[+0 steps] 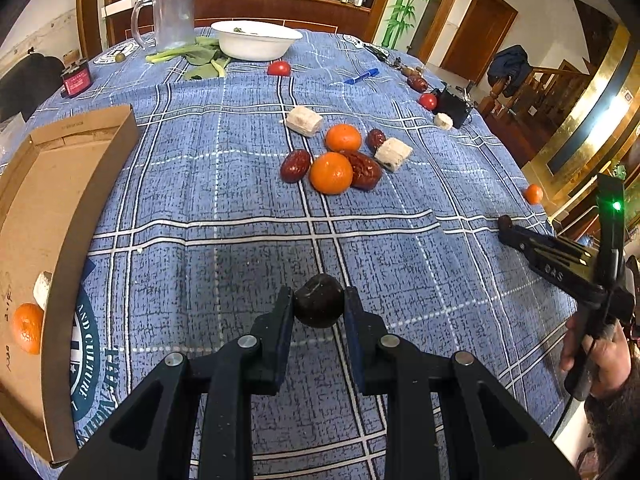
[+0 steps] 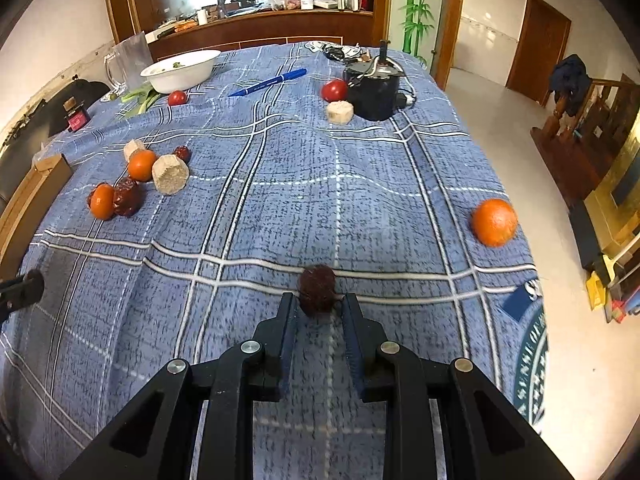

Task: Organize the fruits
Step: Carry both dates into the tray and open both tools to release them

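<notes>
Left tongs clamped on a dark wrinkled jujube, held above the blue plaid cloth of the bench. Right tongs nearly closed on a reddish-brown wrinkled jujube, pinched at the tips, low over the cloth.

Progress, my read: early. Brown cardboard box holds one small orange mandarin and a pale block. Still out: central cluster of mandarins, red jujubes and pale blocks, two red tomatoes, one lone mandarin near the bench edge.

Left view alone shows the box contents. Right view alone shows the dark round pot fully.
</notes>
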The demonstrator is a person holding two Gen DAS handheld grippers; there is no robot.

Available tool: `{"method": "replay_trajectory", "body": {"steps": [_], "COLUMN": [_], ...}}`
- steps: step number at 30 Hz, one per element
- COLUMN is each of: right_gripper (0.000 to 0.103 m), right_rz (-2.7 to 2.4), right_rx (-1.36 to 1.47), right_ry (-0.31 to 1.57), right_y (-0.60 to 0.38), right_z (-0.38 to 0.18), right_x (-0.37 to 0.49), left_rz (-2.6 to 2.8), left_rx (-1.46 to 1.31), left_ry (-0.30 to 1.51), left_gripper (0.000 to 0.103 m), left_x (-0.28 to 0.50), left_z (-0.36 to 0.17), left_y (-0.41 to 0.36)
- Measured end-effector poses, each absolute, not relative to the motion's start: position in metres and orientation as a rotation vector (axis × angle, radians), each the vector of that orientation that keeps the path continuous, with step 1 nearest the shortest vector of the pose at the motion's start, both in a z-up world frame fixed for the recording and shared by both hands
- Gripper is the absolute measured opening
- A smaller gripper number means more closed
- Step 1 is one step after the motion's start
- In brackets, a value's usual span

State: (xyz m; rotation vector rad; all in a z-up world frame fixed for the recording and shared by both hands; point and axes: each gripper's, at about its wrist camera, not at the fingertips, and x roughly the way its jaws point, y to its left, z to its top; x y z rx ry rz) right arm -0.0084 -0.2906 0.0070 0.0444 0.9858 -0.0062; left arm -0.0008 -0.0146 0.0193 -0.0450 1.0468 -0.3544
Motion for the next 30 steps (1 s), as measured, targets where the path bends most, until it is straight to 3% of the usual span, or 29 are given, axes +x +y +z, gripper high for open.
{"method": "replay_trajectory", "body": {"steps": [4, 16, 30], "right_gripper": [0.02, 0.021, 0.021], "right_rz": [0.007, 0.061, 0.263], "right_rx": [0.015, -0.017, -0.1], "right_ry": [0.981, 0.887, 0.857], "right_y": [-0.285, -0.249, -0.131], "right_z": [0.007, 0.052, 0.069], "right_x": [-0.002, -0.03, -0.013], "left_rz": [-0.354, -0.353, -0.252], "left_rx": [-0.044, -0.087, -0.149], "left_ry": [1.049, 0.999, 0.921], "left_gripper": [0.023, 0.023, 0.024], "left_x": [-0.004, -0.015, -0.023], "left_z": [0.019, 0.04, 0.068], "left_y": [-0.014, 0.01, 0.094]}}
